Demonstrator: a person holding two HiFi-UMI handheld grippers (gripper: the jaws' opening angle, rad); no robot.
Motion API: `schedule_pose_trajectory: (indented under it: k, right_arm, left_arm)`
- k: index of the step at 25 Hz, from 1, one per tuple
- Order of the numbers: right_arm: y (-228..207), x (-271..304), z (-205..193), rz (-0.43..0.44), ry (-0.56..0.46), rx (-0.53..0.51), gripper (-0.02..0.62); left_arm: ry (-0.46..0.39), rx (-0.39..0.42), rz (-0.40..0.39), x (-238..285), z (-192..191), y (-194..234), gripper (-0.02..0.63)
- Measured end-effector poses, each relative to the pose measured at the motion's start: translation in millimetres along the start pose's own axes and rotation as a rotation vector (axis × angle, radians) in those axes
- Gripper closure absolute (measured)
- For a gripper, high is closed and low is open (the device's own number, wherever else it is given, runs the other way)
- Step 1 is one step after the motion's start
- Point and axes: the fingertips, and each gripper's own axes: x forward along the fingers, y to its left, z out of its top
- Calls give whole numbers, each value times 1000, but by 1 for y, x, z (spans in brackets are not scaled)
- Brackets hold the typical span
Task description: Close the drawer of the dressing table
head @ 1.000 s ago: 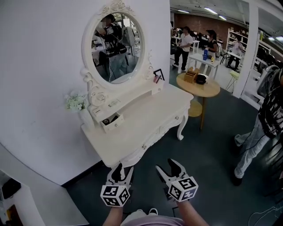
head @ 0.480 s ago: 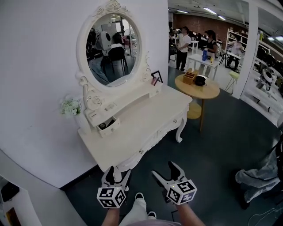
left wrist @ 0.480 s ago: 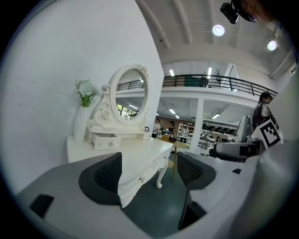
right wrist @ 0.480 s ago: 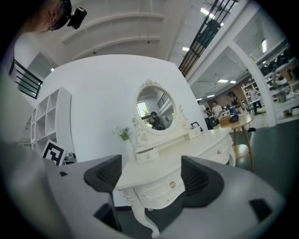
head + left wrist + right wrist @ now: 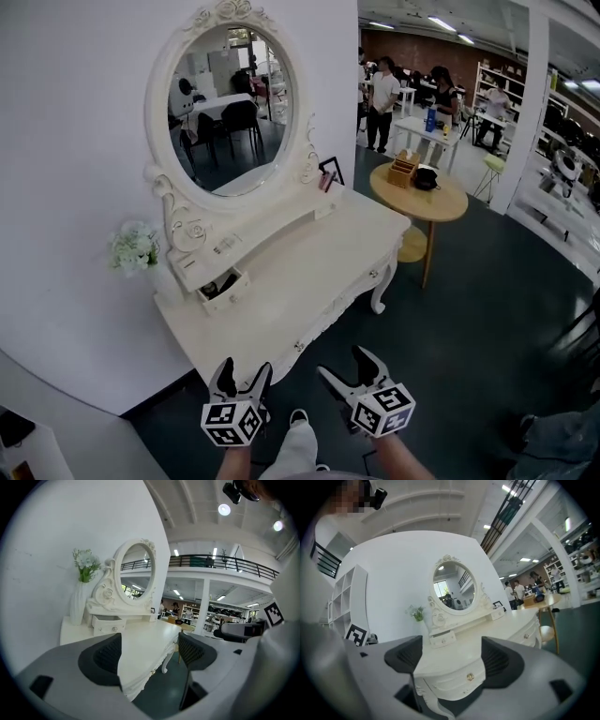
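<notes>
The white dressing table (image 5: pixel 309 267) stands against the wall under an oval mirror (image 5: pixel 225 108). Its small upper drawer (image 5: pixel 223 288) at the left end stands pulled out, with dark items inside. That drawer (image 5: pixel 108 625) also shows in the left gripper view, and in the right gripper view the same drawer (image 5: pixel 443 639) lies beyond the jaws. My left gripper (image 5: pixel 244 375) hangs just off the table's front corner, its jaws opening with nothing held. My right gripper (image 5: pixel 344 366) is beside it, open and empty. Both are well short of the drawer.
A vase of white flowers (image 5: pixel 134 249) stands at the table's left end. A photo frame (image 5: pixel 330 172) sits on the shelf's right end. A round wooden table (image 5: pixel 427 199) stands to the right, with people (image 5: pixel 380 89) behind. A passer-by's leg (image 5: pixel 553 436) is at lower right.
Both grippers' jaws have spread wider. I have stepped along the table, so it sits further left in view. The passer-by on the right has almost left the frame.
</notes>
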Motion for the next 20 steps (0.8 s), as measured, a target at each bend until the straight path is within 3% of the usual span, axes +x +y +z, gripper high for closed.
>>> schedule_pose_trajectory:
  k: [10,20]
  right_arm:
    - [-12,119,34,26,4,-34,213]
    - [3,202,39,90,55,-89,216]
  left_arm:
    - [-23,1,58,71,40,77,244]
    - [-37,-39,157,90,53,146,239]
